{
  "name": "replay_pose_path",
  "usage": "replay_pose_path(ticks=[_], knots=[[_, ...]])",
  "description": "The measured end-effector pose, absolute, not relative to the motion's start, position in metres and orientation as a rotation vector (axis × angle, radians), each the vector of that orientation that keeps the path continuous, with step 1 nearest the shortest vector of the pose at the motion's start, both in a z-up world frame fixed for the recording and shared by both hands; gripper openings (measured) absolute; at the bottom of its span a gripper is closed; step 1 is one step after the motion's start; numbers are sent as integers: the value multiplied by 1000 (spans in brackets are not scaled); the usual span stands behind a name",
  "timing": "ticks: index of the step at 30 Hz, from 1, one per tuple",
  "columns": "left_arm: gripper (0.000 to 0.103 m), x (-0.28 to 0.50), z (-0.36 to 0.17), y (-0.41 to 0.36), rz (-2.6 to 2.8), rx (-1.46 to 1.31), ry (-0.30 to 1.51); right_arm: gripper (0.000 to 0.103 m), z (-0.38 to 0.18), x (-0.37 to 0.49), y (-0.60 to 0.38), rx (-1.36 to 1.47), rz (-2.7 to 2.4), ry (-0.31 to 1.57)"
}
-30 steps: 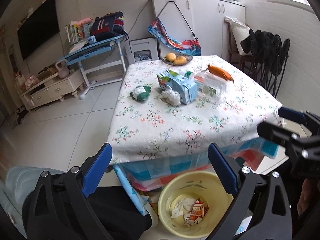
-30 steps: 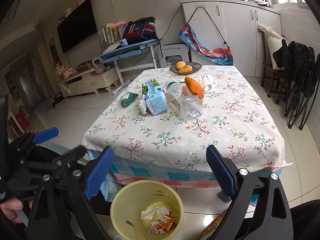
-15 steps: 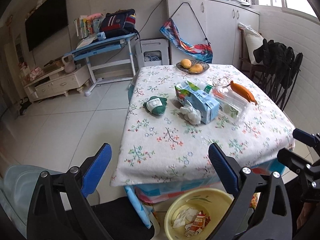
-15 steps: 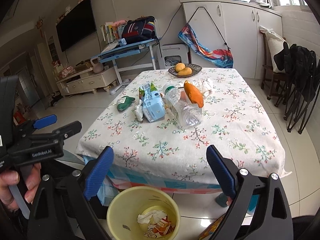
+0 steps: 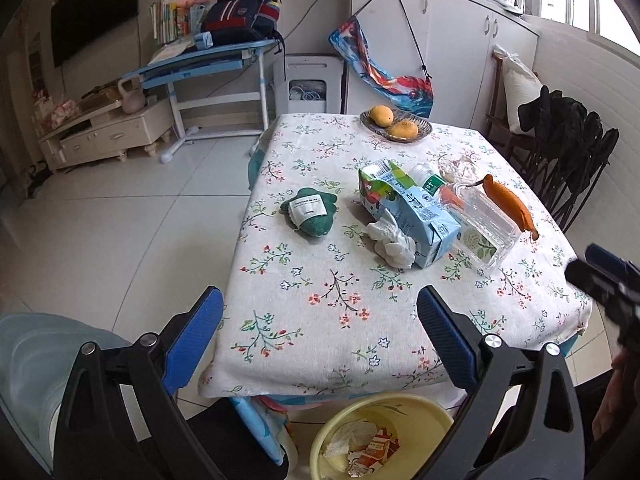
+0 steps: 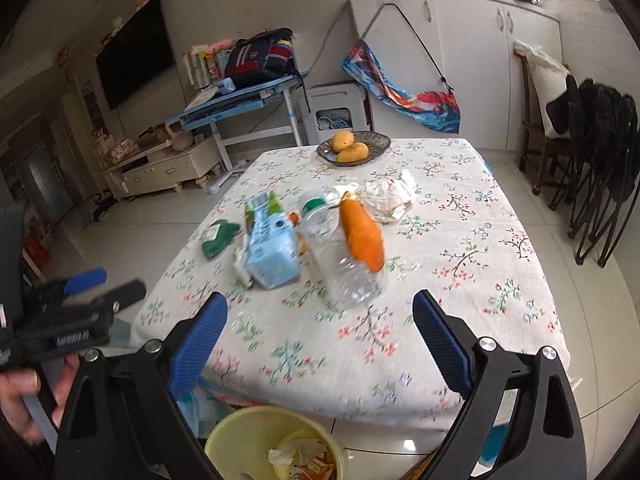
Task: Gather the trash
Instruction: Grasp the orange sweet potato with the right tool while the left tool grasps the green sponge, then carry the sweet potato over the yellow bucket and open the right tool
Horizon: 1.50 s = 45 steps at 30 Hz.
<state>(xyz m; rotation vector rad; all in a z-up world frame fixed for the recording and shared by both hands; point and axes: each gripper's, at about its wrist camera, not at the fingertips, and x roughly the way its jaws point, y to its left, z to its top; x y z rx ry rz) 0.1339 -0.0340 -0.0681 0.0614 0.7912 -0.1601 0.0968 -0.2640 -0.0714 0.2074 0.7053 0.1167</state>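
Observation:
On the flowered tablecloth [image 5: 320,320] lie a blue milk carton [image 5: 408,212], a crumpled white tissue [image 5: 390,240], a clear plastic bottle [image 5: 476,220], an orange peel [image 5: 508,204] and a green wrapper [image 5: 310,216]. The right wrist view shows the carton [image 6: 272,248], bottle [image 6: 340,264], peel [image 6: 362,236], wrapper [image 6: 218,236] and a crumpled paper [image 6: 390,196]. My left gripper [image 5: 320,340] hangs open over the table's near edge. My right gripper [image 6: 320,344] is open too, short of the bottle. The yellow bin [image 5: 380,436] stands below the table edge with trash in it.
A dish of mangoes [image 5: 394,124] sits at the table's far end. Dark folding chairs [image 5: 568,160] stand on the right, with a blue desk [image 5: 200,68] and white cabinets [image 5: 440,40] behind. A person's hand [image 6: 24,392] holds the other gripper at the left.
Both grippers have risen and moved forward over the table's near edge. The trash on the table now looks closer, and the bin has dropped to the bottom of both views.

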Motion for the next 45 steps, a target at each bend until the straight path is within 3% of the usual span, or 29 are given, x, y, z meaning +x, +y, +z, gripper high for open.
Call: replay_pose_path(ticks=[4, 14, 18, 21, 25, 33, 34, 37, 39, 40, 45], knots=[[94, 141, -68, -42, -174, 67, 791, 89, -70, 120, -276, 244, 117, 714], [94, 175, -77, -40, -157, 14, 847, 62, -83, 165, -278, 244, 137, 781], [94, 200, -82, -24, -110, -43, 881, 56, -90, 171, -279, 250, 137, 806], [94, 221, -87, -22, -91, -34, 901, 49, -92, 174, -280, 249, 136, 821], [94, 251, -95, -30, -87, 13, 924, 30, -95, 177, -284, 268, 140, 839], [93, 290, -122, -50, -85, 101, 1002, 25, -93, 175, -291, 296, 143, 822], [91, 292, -124, -52, -84, 110, 1002, 25, -91, 174, -293, 307, 143, 814], [71, 297, -128, -54, -99, 109, 1019, 25, -87, 171, -297, 327, 150, 791], [47, 298, -131, -54, -113, 104, 1036, 25, -84, 170, -297, 335, 158, 777], [40, 298, -133, -54, -123, 103, 1045, 25, -83, 169, -297, 337, 164, 770], [32, 290, -126, -55, -139, 101, 1006, 25, -80, 167, -294, 336, 177, 756]])
